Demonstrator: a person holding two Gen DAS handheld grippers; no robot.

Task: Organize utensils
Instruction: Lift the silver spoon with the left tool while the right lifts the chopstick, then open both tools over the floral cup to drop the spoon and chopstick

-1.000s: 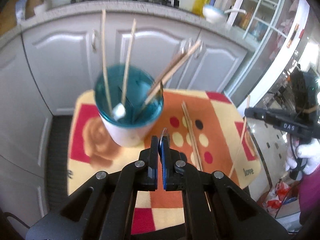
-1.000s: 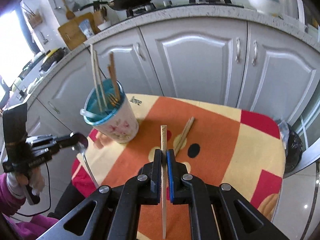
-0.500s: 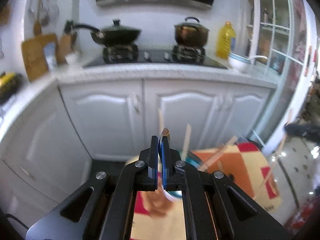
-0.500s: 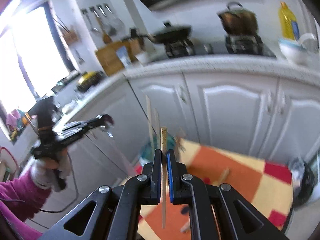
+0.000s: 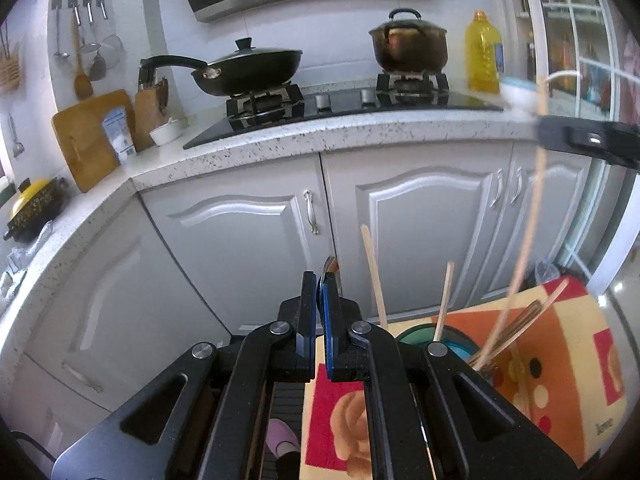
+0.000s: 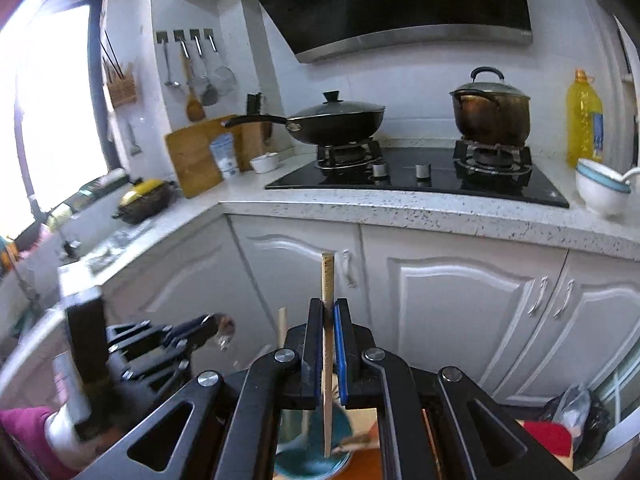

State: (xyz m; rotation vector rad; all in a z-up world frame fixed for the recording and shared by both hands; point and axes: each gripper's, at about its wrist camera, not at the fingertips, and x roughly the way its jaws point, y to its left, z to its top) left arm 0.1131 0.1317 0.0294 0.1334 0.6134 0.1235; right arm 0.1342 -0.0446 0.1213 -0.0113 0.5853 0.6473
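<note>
Now | left gripper [image 5: 320, 280] clamps spoon [image 5: 330, 265] | right gripper [image 6: 329, 312] clamps chopstick [image 6: 328, 280] | mat [image 5: 576, 396] reads "love"

A cup [image 5: 452, 340] holding chopsticks [image 5: 372, 276] is set on a mat [image 5: 576, 384] before the cabinets [image 5: 432, 232]. On the surface [image 6: 400, 210] above, a pan [image 6: 336, 120] is placed left of a pot [image 6: 490, 116].

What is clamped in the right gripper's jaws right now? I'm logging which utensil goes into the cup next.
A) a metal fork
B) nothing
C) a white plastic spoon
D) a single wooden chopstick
D: in the right wrist view the right gripper is shut on a single wooden chopstick that runs upright between the jaws, its lower end over the teal-lined cup.
</note>
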